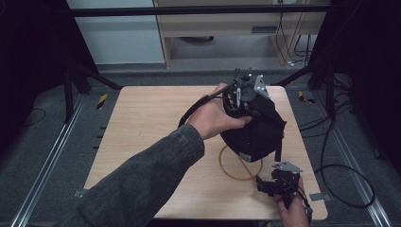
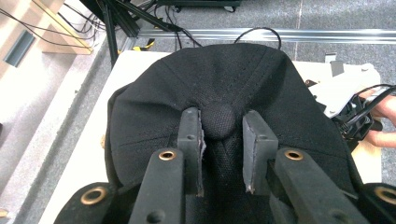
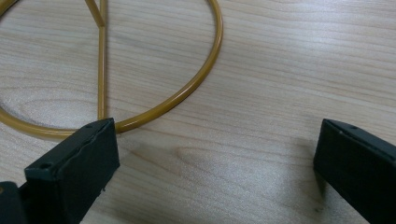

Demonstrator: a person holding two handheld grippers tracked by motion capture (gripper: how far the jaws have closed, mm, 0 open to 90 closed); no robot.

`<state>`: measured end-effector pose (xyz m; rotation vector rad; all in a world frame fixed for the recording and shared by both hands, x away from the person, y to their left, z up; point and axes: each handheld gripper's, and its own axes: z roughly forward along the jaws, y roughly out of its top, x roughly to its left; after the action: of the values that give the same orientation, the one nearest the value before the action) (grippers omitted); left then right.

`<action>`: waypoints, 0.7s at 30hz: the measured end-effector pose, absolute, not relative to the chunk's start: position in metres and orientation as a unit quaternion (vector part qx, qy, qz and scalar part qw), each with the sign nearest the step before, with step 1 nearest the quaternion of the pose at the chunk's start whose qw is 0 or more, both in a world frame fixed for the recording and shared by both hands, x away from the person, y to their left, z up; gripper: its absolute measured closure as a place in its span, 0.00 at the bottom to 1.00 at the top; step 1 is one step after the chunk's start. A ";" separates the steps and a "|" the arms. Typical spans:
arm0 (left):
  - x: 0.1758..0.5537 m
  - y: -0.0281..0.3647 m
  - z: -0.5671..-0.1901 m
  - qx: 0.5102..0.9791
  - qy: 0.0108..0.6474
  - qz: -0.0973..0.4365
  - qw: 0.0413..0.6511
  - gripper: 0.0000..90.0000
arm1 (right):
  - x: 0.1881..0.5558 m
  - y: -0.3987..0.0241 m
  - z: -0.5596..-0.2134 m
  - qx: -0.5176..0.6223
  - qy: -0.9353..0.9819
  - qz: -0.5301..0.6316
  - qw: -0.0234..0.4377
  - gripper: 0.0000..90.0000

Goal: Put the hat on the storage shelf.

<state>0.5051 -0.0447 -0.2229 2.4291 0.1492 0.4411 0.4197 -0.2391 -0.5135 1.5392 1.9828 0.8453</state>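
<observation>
Light wood table [image 1: 142,142], black cap [image 1: 257,132] on its right half. Nearest, at the near right corner: right gripper [image 1: 273,185] low over the tabletop, held in the right hand [image 1: 293,213], jaws spread wide with nothing between them. In the right gripper view the left jaw sits just at the rim of a yellow wire ring [image 3: 187,88] lying flat on the wood; touching or not, cannot tell. In the high view the ring [image 1: 236,172] pokes out from under the cap's near side. Farther out: the cap, raised over the ring. Left gripper [image 2: 223,154] is on the cap's top, held by the left hand [image 1: 213,118]; jaws part-closed, one each side of the cap's top button [image 2: 218,120], close against it but not clearly pinching it. Grey sleeve [image 1: 142,184] runs diagonally from the near edge.
</observation>
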 end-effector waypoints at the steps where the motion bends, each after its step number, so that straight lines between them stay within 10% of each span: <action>1: 0.505 -0.045 -0.224 0.928 0.058 0.168 0.328 0.80 | 0.420 -0.239 -0.513 0.564 0.726 0.309 0.245 0.00; 21: 0.504 -0.046 -0.240 0.932 0.058 0.163 0.319 0.78 | 0.420 -0.240 -0.513 0.560 0.729 0.306 0.246 0.00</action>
<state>0.5036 -0.0463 -0.2400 2.4502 0.1514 0.4289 0.4197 -0.2399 -0.5135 1.5283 1.9904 0.8354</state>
